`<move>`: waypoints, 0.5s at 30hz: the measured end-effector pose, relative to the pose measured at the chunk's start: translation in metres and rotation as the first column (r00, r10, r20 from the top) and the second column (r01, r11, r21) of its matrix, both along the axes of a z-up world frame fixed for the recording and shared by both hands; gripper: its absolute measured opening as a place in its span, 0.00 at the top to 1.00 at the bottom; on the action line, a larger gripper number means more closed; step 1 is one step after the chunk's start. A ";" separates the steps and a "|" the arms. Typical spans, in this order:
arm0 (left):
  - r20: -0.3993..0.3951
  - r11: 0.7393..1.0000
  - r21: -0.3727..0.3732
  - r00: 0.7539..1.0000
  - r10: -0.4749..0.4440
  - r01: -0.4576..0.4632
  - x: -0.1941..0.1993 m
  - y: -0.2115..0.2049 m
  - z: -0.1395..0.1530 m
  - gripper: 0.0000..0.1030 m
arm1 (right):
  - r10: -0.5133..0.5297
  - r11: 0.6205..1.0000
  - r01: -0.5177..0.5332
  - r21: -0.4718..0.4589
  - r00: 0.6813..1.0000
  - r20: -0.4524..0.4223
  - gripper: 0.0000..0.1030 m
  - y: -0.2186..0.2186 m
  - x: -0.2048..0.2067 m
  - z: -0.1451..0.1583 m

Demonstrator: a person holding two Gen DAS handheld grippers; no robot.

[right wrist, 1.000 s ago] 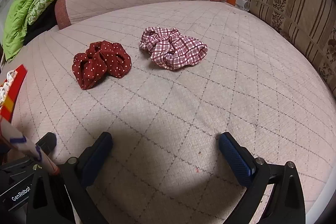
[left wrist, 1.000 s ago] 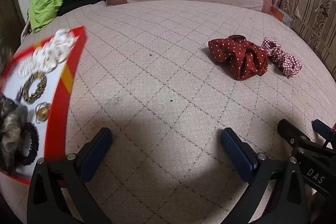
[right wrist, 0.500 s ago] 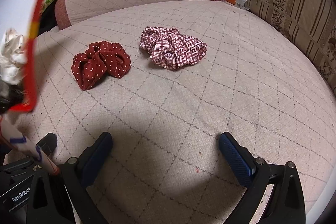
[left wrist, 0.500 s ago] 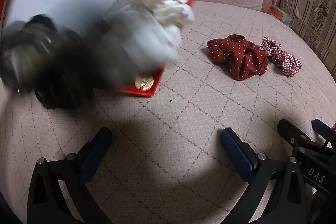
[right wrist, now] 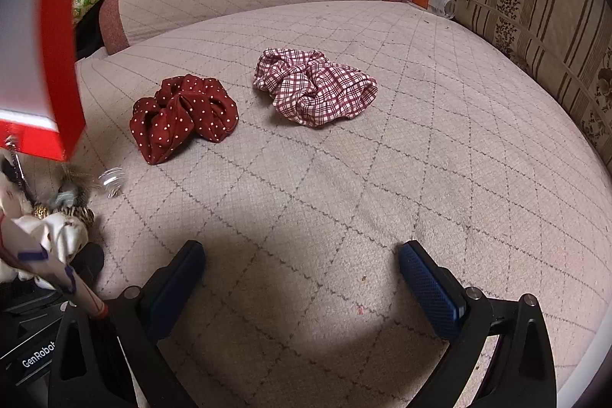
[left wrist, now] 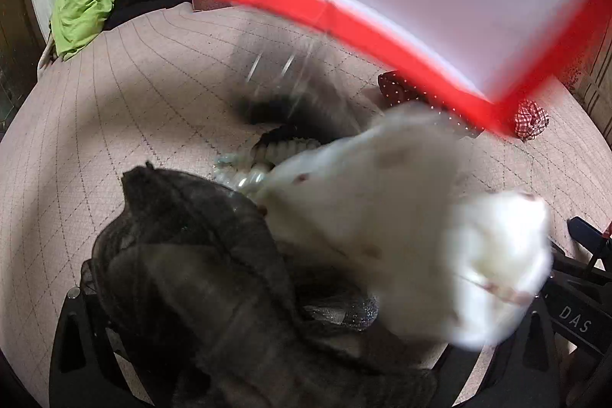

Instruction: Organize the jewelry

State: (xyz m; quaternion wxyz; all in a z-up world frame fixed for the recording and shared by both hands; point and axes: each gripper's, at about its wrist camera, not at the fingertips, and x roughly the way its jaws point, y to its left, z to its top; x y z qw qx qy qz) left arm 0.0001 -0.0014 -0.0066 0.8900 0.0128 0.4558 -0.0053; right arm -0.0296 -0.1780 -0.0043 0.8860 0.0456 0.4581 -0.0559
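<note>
The pile of hair accessories and jewelry lies directly in front of the left gripper (left wrist: 267, 324), so close that a dark mesh scrunchie (left wrist: 199, 278) drapes over the span between its fingers and hides both pads; whether that gripper is open or closed cannot be told. Beside the dark piece, to its right from this gripper, a white fabric scrunchie (left wrist: 382, 217) shows only as a blur, and just beyond both lies a pearly beaded bracelet (left wrist: 244, 178) on the quilted bed cover (left wrist: 114, 125). A red-edged white tray (left wrist: 344, 14) hangs tilted above and ahead of the heap.

From the right gripper (right wrist: 302, 278), whose blue pads stand wide apart with nothing between them, the same pile sits off to its left, near the left finger. Ahead of it and well apart lie a red polka-dot scrunchie (right wrist: 183, 113), ahead-left, and a red plaid scrunchie (right wrist: 317, 90), nearly straight ahead, each bunched with its long axis running crosswise to the fingers. Judging by this, the left gripper is nearer the heap, the right nearer the two red scrunchies.
</note>
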 end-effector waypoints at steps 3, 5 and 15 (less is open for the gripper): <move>0.000 1.000 0.000 1.000 0.000 0.000 -0.001 0.002 -0.001 0.00 | -0.001 1.000 0.001 -0.002 1.000 -0.003 0.00 0.000 0.000 0.000; 0.003 1.000 -0.001 1.000 0.001 -0.001 -0.006 0.006 0.002 0.00 | -0.001 1.000 0.001 -0.002 1.000 -0.002 0.00 0.000 0.001 0.000; 0.001 1.000 0.001 1.000 0.000 0.000 -0.007 0.013 0.004 0.00 | 0.002 1.000 -0.002 0.000 1.000 -0.002 0.00 -0.001 0.001 -0.001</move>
